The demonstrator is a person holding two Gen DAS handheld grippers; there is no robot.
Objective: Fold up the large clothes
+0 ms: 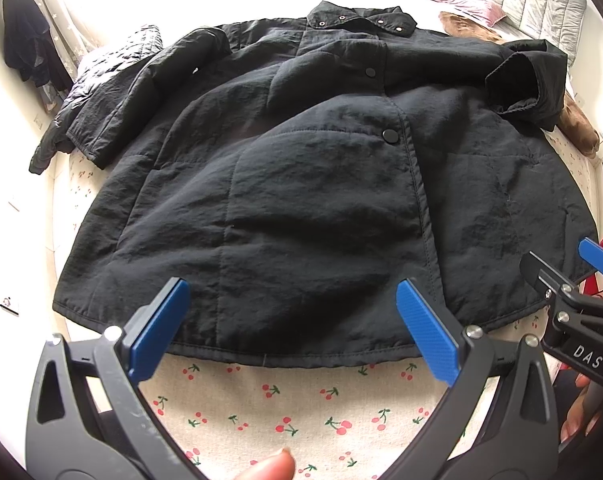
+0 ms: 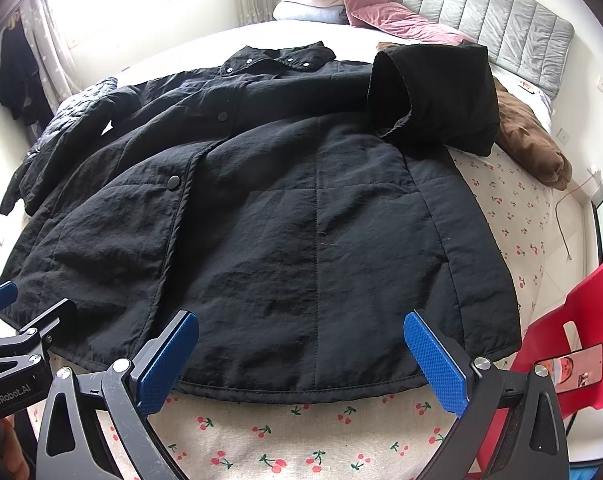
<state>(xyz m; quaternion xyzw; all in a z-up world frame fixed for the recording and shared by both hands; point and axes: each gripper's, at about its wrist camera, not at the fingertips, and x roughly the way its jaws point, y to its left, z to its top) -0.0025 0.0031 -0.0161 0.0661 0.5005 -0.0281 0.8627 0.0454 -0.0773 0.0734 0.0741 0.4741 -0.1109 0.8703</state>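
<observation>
We find a black quilted jacket (image 1: 285, 184) laid flat, front up, on a bed covered by a cream cherry-print sheet (image 1: 285, 412). Its shell is a crinkled, matte woven fabric with stitched square panels; round black snaps run down the placket and metal snaps show on the collar (image 1: 357, 20). The sleeve toward the window lies angled across a second, glossy quilted garment (image 1: 113, 68). The other sleeve (image 2: 433, 100) is doubled back onto the chest, its cuff mouth gaping open. A brown plush garment (image 2: 529, 140) lies just beside that sleeve, near a grey padded headboard (image 2: 481, 20) and a pink velvet pillow (image 2: 385, 12).

The left gripper (image 1: 293, 328) hovers over the hem, its blue textured pads spread wide and holding nothing. The right gripper (image 2: 301, 360) stands likewise, parted and empty above the hem. A red plastic chair (image 2: 573, 340) sits beside the bed.
</observation>
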